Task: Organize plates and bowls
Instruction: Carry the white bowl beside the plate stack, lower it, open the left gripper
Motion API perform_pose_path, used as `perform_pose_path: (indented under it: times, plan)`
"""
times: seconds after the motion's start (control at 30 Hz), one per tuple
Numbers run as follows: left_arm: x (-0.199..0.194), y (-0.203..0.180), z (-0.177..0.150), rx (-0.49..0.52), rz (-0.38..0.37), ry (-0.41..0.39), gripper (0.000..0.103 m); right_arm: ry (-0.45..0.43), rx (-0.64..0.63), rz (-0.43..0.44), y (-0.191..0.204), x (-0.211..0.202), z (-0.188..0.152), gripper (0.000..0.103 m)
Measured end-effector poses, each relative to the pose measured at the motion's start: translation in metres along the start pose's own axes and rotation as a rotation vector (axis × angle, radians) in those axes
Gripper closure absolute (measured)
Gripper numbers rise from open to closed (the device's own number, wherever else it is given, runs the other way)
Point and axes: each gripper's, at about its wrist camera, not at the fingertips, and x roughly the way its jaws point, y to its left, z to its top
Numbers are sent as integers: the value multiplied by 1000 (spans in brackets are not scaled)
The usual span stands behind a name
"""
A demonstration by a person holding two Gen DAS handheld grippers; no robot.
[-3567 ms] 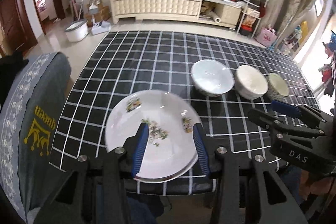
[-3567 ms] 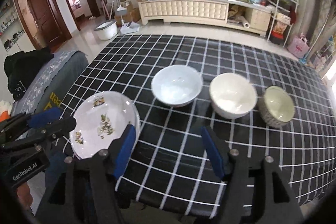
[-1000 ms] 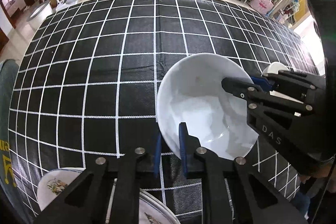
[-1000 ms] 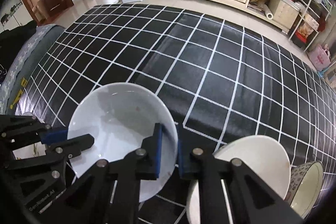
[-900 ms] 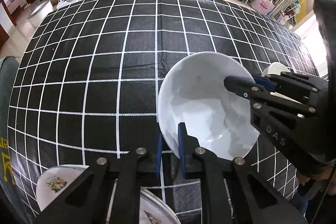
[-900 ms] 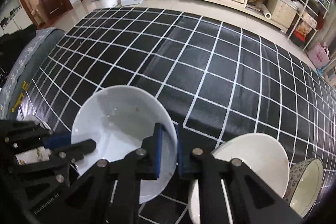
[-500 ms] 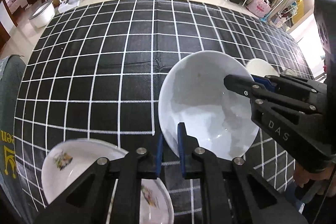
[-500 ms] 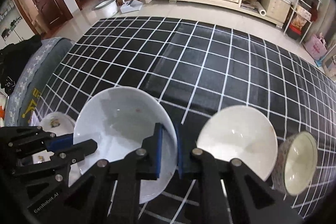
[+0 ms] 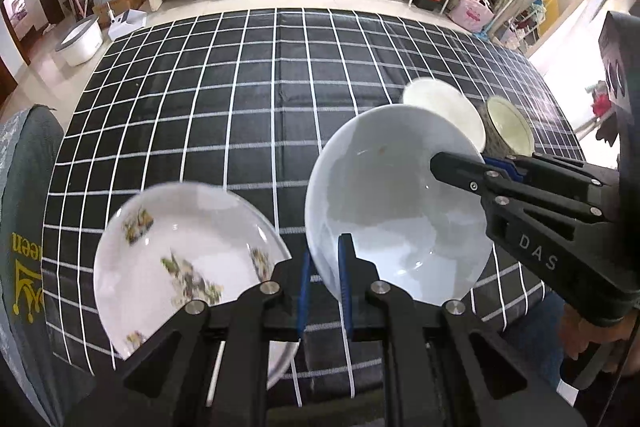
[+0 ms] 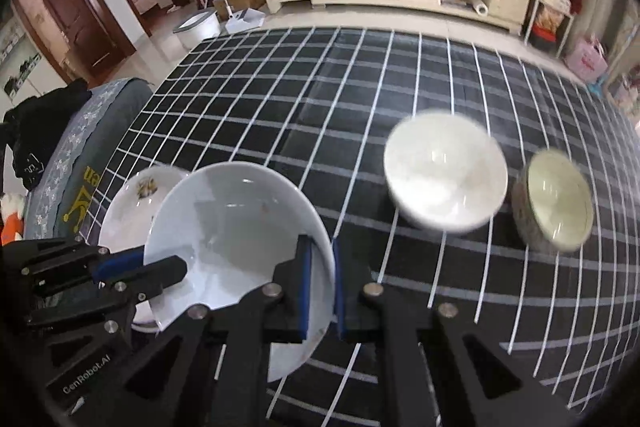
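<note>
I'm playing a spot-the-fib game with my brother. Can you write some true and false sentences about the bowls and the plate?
1. Both grippers pinch the rim of the big white bowl. True: the left gripper and the right gripper are each shut on it.
2. The flowered plate is held by a gripper. False: nothing grips it.
3. Two more bowls sit on the checked tablecloth. True: a cream bowl and a small patterned bowl.
4. The small patterned bowl is stacked inside the cream bowl. False: they sit side by side.
5. The tablecloth is plain red. False: it is black with white lines.
</note>
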Motion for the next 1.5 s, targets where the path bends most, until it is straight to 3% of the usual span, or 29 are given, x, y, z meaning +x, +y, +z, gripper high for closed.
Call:
perform_pose_path:
  times: [0.4,0.97,1.27,1.5]
  plan:
    - [24,-17,-42,0,-5,70,92,120,112,16,-20,36,-43,90]
    - [58,-15,-37,-4,-2,102,92,174,132,-10,-24,52,-44,90]
    - [44,-9,-37,16,14,67,91,139,94,-80,-17,32,-40,86]
    - [8,-11,-38,54,69,-22,83,53,83,-109,-16,-7,-40,82]
